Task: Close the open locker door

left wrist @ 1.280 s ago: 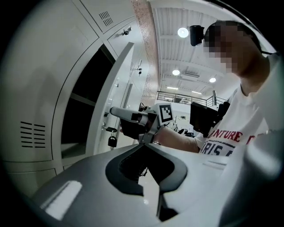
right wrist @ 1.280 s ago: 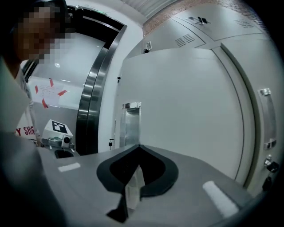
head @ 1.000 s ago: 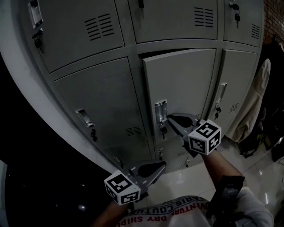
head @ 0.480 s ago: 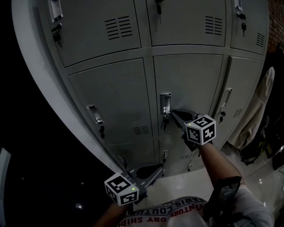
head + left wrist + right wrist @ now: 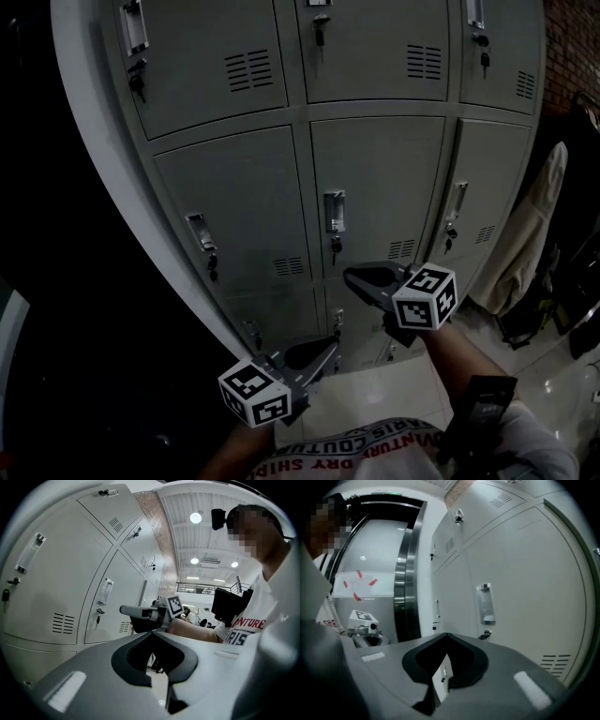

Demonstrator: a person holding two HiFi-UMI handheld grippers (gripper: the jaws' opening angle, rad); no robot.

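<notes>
The middle-row locker door (image 5: 380,187) lies flush with its neighbours, its latch handle (image 5: 334,213) and key at its left edge. My right gripper (image 5: 350,275) hangs a little below the handle, apart from the door, jaws shut on nothing. The left gripper (image 5: 334,348) is lower, near the bottom lockers, also shut and empty. The right gripper view has the same door (image 5: 520,588) and handle (image 5: 486,603) just beyond my shut right gripper (image 5: 446,634). In the left gripper view, the shut left gripper (image 5: 151,632) faces the lockers (image 5: 56,597).
A pale garment (image 5: 530,225) hangs to the right of the lockers, with dark bags (image 5: 539,319) on the glossy tile floor (image 5: 375,398) beneath. A steel door frame (image 5: 407,573) stands left of the lockers. The person's arm (image 5: 459,361) reaches forward.
The middle door went from ajar to flush with the frame. My right gripper then drew back and down from the handle. The left gripper stayed low.
</notes>
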